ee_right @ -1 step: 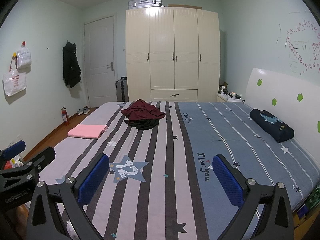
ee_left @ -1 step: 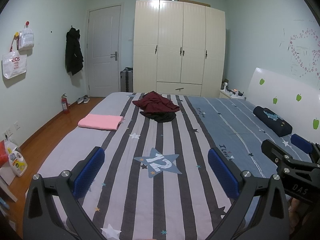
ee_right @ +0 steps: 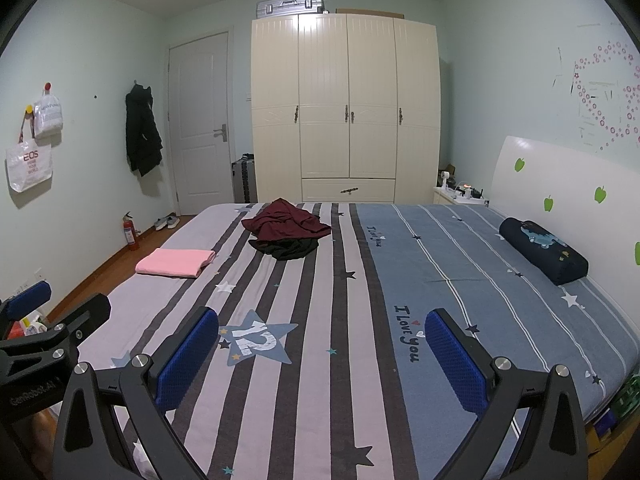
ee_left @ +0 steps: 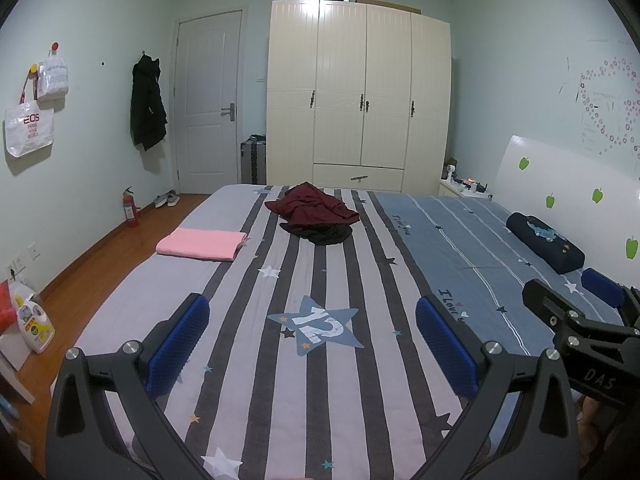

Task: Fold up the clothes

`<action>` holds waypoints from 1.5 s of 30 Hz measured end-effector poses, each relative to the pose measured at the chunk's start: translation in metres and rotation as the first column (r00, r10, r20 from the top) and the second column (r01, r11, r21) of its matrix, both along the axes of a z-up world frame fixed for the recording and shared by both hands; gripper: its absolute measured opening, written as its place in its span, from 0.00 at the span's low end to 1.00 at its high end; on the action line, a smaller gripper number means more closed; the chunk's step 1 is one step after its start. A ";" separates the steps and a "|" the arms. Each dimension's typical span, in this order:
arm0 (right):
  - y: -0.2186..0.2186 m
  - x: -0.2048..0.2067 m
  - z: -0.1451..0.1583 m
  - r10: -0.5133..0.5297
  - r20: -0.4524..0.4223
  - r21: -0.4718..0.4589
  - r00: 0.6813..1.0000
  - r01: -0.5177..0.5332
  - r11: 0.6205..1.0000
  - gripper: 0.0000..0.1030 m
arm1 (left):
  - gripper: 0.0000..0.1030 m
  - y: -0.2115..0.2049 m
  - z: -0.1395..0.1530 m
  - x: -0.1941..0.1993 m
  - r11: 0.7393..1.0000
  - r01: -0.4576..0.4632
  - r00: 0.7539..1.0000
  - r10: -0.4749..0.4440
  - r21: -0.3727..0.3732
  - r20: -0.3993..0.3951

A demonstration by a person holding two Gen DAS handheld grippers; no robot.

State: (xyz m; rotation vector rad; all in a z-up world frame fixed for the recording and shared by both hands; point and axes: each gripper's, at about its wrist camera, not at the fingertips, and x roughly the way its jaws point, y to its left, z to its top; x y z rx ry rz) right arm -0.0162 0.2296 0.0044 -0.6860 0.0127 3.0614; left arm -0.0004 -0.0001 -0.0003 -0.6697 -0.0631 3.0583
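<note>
A crumpled maroon garment (ee_left: pixel 314 204) lies on top of a black garment (ee_left: pixel 320 234) at the far middle of the striped bed (ee_left: pixel 248 320). Left of that heap rests a folded pink garment (ee_left: pixel 202 243), near the bed's left edge. My left gripper (ee_left: pixel 311 305) hovers open over the near part of the bed, above the star print, with nothing between its blue pads. My right gripper (ee_right: pixel 322 316) is open and empty too, beside the left one. The maroon garment (ee_right: pixel 286 222) and the pink garment (ee_right: pixel 176 263) lie well beyond both grippers.
A dark blue bolster pillow (ee_left: pixel 544 242) lies by the white headboard (ee_left: pixel 560 184) on the right. A cream wardrobe (ee_left: pixel 360 100) stands beyond the bed's far end. On the wooden floor at the left are a fire extinguisher (ee_left: pixel 129 208) and a detergent bottle (ee_left: pixel 34 320).
</note>
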 end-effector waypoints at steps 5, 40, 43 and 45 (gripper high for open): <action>0.000 0.001 0.000 -0.004 -0.003 -0.001 1.000 0.004 1.000 0.99 | 0.99 0.000 -0.001 -0.001 1.000 0.000 1.000 0.000 0.003 -0.002; 0.002 -0.002 0.005 0.001 -0.007 -0.001 1.000 -0.001 1.000 0.99 | 0.99 0.004 0.005 0.002 1.000 -0.002 1.000 0.002 0.005 -0.010; 0.001 -0.002 0.004 0.001 -0.007 -0.001 1.000 -0.001 1.000 0.99 | 0.99 0.005 0.006 0.003 1.000 -0.002 1.000 0.002 0.002 -0.010; 0.001 -0.002 0.002 0.002 -0.008 -0.001 1.000 -0.002 1.000 0.99 | 0.99 0.004 0.007 0.002 1.000 -0.002 1.000 0.002 0.002 -0.010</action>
